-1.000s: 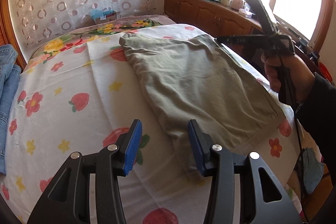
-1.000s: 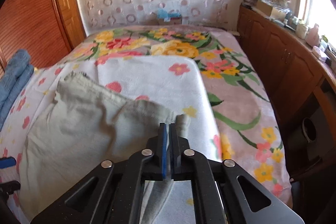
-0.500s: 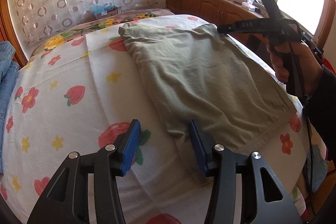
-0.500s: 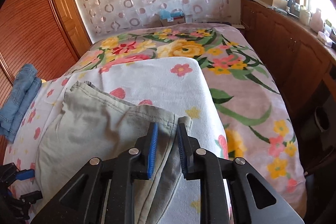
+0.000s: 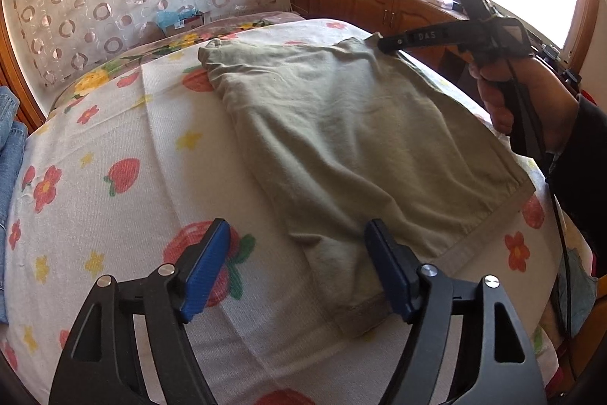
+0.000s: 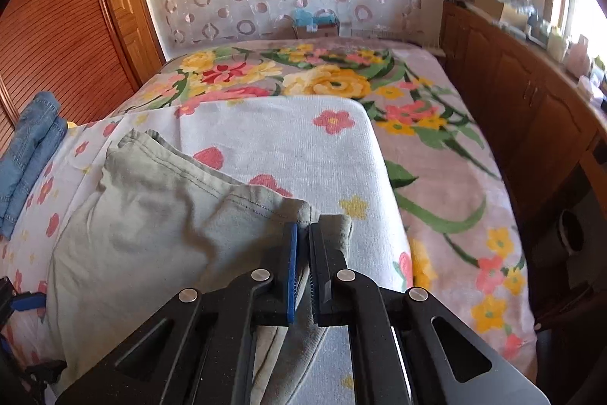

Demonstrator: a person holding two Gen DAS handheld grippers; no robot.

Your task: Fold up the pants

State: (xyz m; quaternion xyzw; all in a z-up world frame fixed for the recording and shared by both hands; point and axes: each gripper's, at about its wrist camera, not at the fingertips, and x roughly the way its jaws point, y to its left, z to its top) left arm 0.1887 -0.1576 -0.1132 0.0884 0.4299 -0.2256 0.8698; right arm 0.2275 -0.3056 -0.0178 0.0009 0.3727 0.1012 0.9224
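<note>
Right wrist: hand-held gripper (image 6: 302, 234) on pants (image 6: 159, 222) edge.

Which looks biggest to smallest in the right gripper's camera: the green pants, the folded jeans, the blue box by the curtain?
1. Green pants, though nearest the camera.
2. Folded jeans.
3. Blue box, farthest away, so its true size is unsure.
</note>
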